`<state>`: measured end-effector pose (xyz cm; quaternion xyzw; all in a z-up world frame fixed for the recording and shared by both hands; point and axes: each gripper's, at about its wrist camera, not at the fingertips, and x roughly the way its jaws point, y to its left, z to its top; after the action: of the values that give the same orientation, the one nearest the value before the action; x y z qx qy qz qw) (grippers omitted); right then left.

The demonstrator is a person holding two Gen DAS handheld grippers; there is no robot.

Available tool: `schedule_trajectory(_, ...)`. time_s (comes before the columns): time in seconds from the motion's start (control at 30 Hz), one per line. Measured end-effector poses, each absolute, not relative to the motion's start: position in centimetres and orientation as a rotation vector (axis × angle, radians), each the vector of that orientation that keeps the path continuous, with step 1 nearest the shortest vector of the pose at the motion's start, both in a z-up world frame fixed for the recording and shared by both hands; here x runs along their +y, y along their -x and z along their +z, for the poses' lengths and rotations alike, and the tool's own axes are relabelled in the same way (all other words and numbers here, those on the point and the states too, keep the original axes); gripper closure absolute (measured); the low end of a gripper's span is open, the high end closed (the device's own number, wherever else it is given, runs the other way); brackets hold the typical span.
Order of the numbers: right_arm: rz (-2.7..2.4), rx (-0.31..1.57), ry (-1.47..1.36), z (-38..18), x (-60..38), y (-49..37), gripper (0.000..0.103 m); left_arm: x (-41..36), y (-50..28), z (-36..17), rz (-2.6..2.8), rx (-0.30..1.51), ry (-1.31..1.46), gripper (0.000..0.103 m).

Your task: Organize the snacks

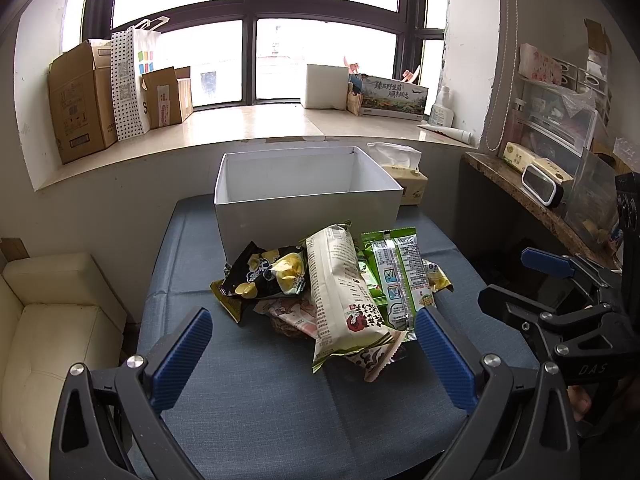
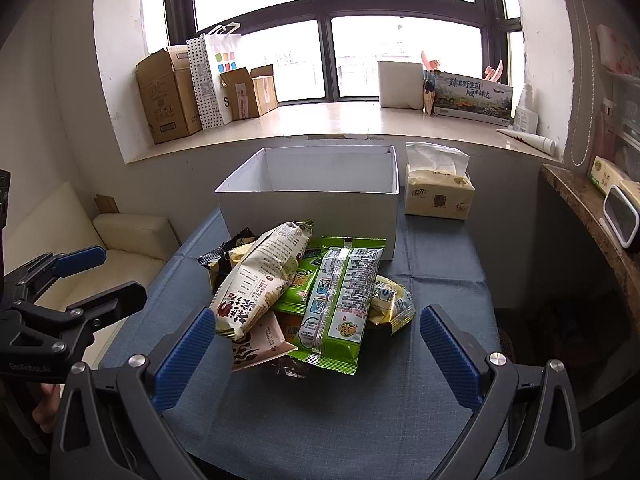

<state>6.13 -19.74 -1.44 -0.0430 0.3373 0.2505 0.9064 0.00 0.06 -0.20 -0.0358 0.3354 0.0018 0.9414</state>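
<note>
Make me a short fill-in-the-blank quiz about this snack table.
1. The snack packets lie piled in front of a ____ box.
2. Both the left tongs and the right tongs stand ____.
3. The tissue pack sits on the blue ____.
Answers: white; open; tablecloth

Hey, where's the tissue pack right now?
In the right wrist view the tissue pack stands on the blue table, just right of the white box.

Snack pile [image 1: 336,292] before box [image 1: 308,204], apparently touching.
</note>
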Motion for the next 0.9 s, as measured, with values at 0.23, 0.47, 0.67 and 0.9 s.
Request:
schedule_trajectory(0.23,0.518,0.699,0.087,-1.45,-19.71,-6.11,0.000,0.08,0.01,-0.22,0.005,0.684,0.073,0.000)
schedule_trajectory(0.47,0.518,0.700,0.088,-1.48,-19.67,-6.07,0.000,0.10,0.15,-0.26,0.004,0.684,0.073,0.000)
schedule_trajectory(0.67,0.520,0.697,0.088,-1.48,-19.62,-6.02,0.000,0.15,0.21,-0.19,0.002,0.684,0.077,0.000)
schedule_trajectory(0.9,0.521,0.699,0.086,-1.50,-19.66,-6.06,0.000,0.21,0.20,-0.09,0.005,0.686,0.076,0.000)
